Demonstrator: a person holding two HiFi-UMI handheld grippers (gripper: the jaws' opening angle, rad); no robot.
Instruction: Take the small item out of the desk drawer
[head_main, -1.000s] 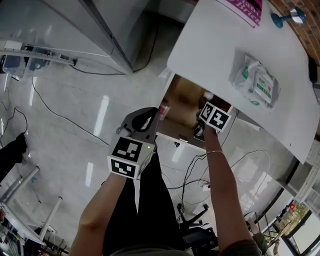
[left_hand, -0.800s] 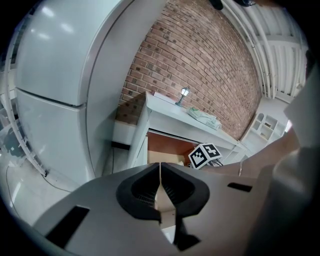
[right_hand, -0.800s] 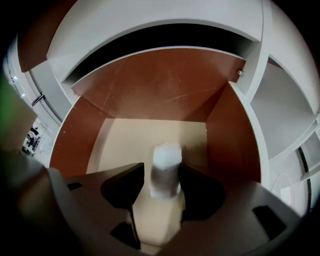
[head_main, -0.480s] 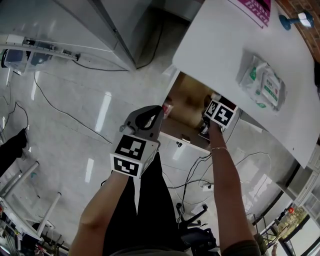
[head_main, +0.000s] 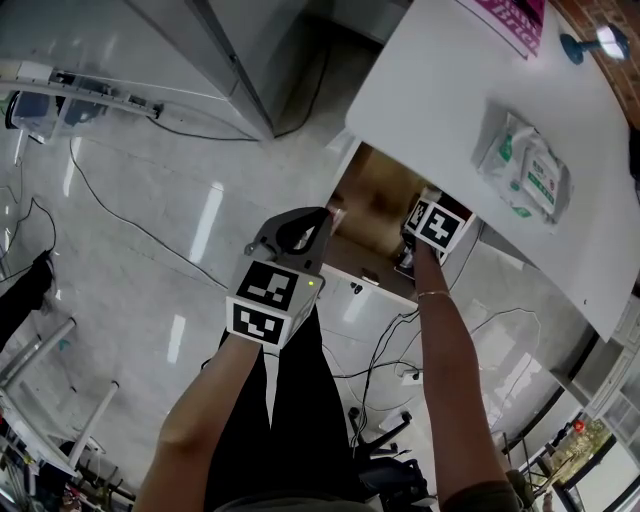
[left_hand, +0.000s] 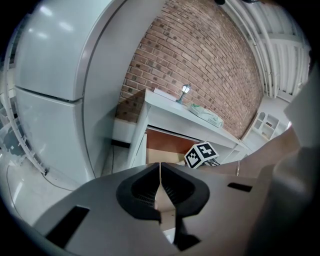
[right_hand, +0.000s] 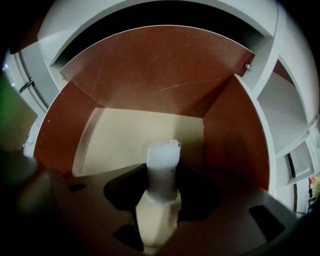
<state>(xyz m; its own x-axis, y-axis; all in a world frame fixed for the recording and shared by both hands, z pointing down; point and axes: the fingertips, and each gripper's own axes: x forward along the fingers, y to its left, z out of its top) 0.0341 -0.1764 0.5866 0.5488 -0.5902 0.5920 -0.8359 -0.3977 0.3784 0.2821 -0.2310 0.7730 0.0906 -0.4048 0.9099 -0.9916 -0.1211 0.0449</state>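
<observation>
My right gripper points down into the open drawer. Its jaws have just been closing and pinch the small white item, which stands upright between them. My left gripper hangs outside the drawer, jaws together, empty.

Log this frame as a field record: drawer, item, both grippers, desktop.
drawer: drawer open, brown walls, pale floor
item: small white item, still inside the drawer
right gripper: right gripper reaches down into the drawer; jaws have just been closing, pads against the item on both sides
left gripper: left gripper outside the drawer, jaws together, nothing between them
desktop: desktop white, packet of wipes lying on it
</observation>
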